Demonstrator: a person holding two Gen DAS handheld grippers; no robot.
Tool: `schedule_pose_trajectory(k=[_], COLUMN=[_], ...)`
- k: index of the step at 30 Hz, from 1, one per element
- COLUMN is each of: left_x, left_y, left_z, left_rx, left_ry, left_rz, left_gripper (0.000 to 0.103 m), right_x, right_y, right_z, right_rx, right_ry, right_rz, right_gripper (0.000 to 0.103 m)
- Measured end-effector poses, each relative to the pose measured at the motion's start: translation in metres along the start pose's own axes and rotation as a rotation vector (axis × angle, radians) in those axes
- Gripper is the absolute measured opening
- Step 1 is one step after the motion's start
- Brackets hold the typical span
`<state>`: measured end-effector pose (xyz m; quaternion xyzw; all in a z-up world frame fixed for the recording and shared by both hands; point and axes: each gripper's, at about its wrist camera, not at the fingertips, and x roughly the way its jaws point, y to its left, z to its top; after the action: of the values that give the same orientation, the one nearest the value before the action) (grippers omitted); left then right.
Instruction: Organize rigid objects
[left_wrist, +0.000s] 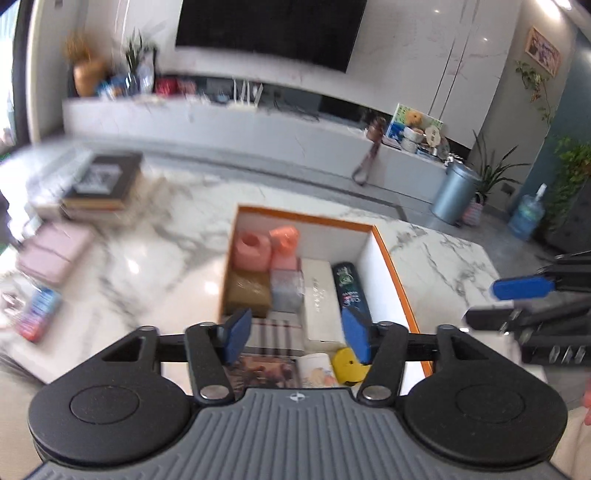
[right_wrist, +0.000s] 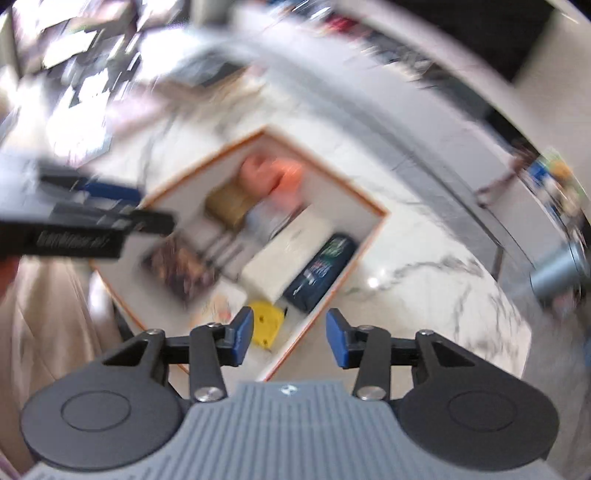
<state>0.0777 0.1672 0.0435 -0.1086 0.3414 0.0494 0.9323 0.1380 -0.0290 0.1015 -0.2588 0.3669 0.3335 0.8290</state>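
Hovering above the near end of the box, the left gripper has its jaws spread and holds nothing; the right gripper is likewise spread and empty over the box's near right corner. Inside, packed side by side, lie a yellow block, a dark pouch, a white carton, a tan box and pink tape rolls. All look rigid and light. Grip cartons across their short sides; glossy faces may slip.
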Motion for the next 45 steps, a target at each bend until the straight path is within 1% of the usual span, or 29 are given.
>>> schedule_pose_trajectory(k=[2,3,4,5,6,7,9,11,12,14,16,18,22,26,31,34,45], left_x=[-0.017,-0.023,-0.030,-0.036,-0.042,-0.046,-0.053,-0.056,-0.058,-0.059,-0.059,-0.061,-0.065,-0.063,-0.059,-0.056,-0.056], left_y=[-0.015,-0.019,-0.024,-0.029,-0.033,-0.036,-0.045,-0.053,-0.055,-0.058,-0.061,-0.066,-0.072,-0.075,-0.075,-0.072,-0.069], left_z=[-0.004,-0.005,-0.007,-0.010,-0.013,-0.017,-0.024,-0.033,-0.037,-0.047,-0.056,-0.065,-0.076,-0.082,-0.088,-0.090,-0.091], left_rx=[0.042,0.058,0.070,0.076,0.077,0.083,0.110,0.133,0.148,0.160,0.142,0.137,0.143,0.156,0.166,0.172,0.169], left_ry=[-0.035,-0.054,-0.067,-0.080,-0.095,-0.110,-0.119,-0.105,-0.101,-0.086,-0.068,-0.069,-0.084,-0.066,-0.052,-0.051,-0.053], left_rz=[0.052,0.066,0.071,0.068,0.064,0.065,0.079,0.092,0.085,0.074,0.093,0.093,0.088,0.102,0.112,0.126,0.132], left_gripper=[0.076,0.076,0.076,0.079,0.088,0.093,0.094,0.094,0.094,0.094,0.094,0.094,0.094,0.094,0.094,0.094,0.094], right_x=[-0.023,-0.018,-0.027,-0.035,-0.045,-0.053,-0.067,-0.065,-0.068,-0.071,-0.073,-0.076,-0.074,-0.068,-0.057,-0.055,-0.052], right_y=[-0.003,-0.005,-0.005,-0.004,-0.003,-0.001,0.006,0.012,0.015,0.019,0.025,0.028,0.029,0.035,0.033,0.035,0.036], right_z=[-0.012,-0.022,-0.029,-0.037,-0.046,-0.057,-0.077,-0.100,-0.109,-0.125,-0.136,-0.145,-0.161,-0.171,-0.173,-0.173,-0.173], right_rx=[0.117,0.175,0.232,0.290,0.344,0.390,0.465,0.528,0.550,0.565,0.541,0.542,0.569,0.552,0.567,0.559,0.555], right_ry=[-0.054,-0.069,-0.089,-0.116,-0.141,-0.163,-0.199,-0.229,-0.240,-0.256,-0.273,-0.286,-0.264,-0.258,-0.232,-0.235,-0.244], right_rz=[-0.031,-0.049,-0.057,-0.049,-0.036,-0.031,-0.050,-0.076,-0.085,-0.110,-0.157,-0.200,-0.182,-0.193,-0.191,-0.197,-0.213], right_gripper=[0.045,0.046,0.047,0.051,0.057,0.060,0.062,0.063,0.063,0.066,0.069,0.072,0.074,0.077,0.077,0.079,0.079])
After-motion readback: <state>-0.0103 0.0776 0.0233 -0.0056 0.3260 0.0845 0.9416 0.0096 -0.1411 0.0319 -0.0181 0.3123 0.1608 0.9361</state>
